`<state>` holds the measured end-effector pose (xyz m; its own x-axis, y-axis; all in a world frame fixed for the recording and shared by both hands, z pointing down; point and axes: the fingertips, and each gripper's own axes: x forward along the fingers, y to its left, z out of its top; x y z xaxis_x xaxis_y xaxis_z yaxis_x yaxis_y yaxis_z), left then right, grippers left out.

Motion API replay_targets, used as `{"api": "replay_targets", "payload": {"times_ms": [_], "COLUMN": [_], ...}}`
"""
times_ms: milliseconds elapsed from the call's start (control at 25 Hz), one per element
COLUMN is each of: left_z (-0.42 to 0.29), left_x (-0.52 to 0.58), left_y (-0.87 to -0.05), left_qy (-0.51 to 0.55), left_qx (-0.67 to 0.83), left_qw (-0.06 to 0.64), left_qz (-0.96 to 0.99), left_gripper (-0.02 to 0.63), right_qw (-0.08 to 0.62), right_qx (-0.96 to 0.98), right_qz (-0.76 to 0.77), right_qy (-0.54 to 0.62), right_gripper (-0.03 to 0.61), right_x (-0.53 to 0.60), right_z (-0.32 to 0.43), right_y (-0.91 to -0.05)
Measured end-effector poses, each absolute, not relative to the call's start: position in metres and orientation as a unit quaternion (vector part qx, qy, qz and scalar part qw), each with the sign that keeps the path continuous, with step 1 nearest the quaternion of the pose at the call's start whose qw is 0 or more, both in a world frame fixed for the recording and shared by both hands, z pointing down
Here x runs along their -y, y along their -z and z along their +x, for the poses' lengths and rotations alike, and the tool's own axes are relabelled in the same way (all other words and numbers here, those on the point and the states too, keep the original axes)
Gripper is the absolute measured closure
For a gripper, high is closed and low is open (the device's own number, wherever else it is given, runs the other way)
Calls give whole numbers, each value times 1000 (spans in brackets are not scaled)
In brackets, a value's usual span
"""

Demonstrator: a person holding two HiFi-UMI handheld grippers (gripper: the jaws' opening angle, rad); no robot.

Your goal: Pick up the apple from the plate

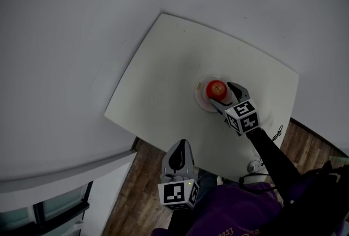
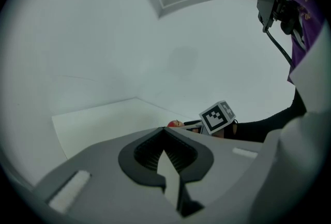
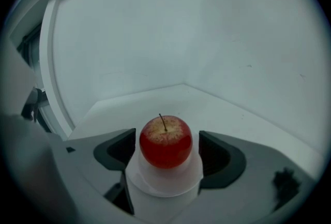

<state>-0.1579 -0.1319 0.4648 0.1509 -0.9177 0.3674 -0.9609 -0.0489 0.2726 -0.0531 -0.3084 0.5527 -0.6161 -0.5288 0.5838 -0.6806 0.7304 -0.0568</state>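
Apple (image 3: 165,141) on plate (image 3: 164,187) between open right gripper (image 3: 166,149) fingers (image 3: 220,158), untouched; plate sides hidden behind them; left gripper (image 2: 165,137) fingers closed.

Shows a white table (image 1: 163,77) with rounded corners, set into the corner of pale grey walls (image 1: 71,38). Carries a small round object (image 1: 254,166) near its near edge, with a thin dark cable (image 1: 278,132) at the right edge. Meets brown wooden floor (image 1: 133,191) below. Includes a white cabinet (image 1: 60,180) with dark glass fronts at lower left, and purple clothing (image 1: 240,207) at the bottom. Adds a white moulded frame (image 3: 51,62) on the wall in the right gripper view.
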Motion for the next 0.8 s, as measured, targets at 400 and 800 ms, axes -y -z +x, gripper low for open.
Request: {"api": "replay_targets", "payload": {"times_ms": [400,800], "left_z": [-161,-163], "left_x": [133,135], "left_y": [-469,-471], "left_qy": [-52,-55], "left_qx": [651,650], "left_qw": [235,235], "left_qz": [720,721], "left_gripper": [607,607], "right_qw": [282,288], "right_qx": [889,889], "right_qz": [328,321], "right_qy": [-153,-156], "right_gripper": [212,213], "right_x": [309,312], "right_z": [-59,-63], "right_y": [-563,-566]}}
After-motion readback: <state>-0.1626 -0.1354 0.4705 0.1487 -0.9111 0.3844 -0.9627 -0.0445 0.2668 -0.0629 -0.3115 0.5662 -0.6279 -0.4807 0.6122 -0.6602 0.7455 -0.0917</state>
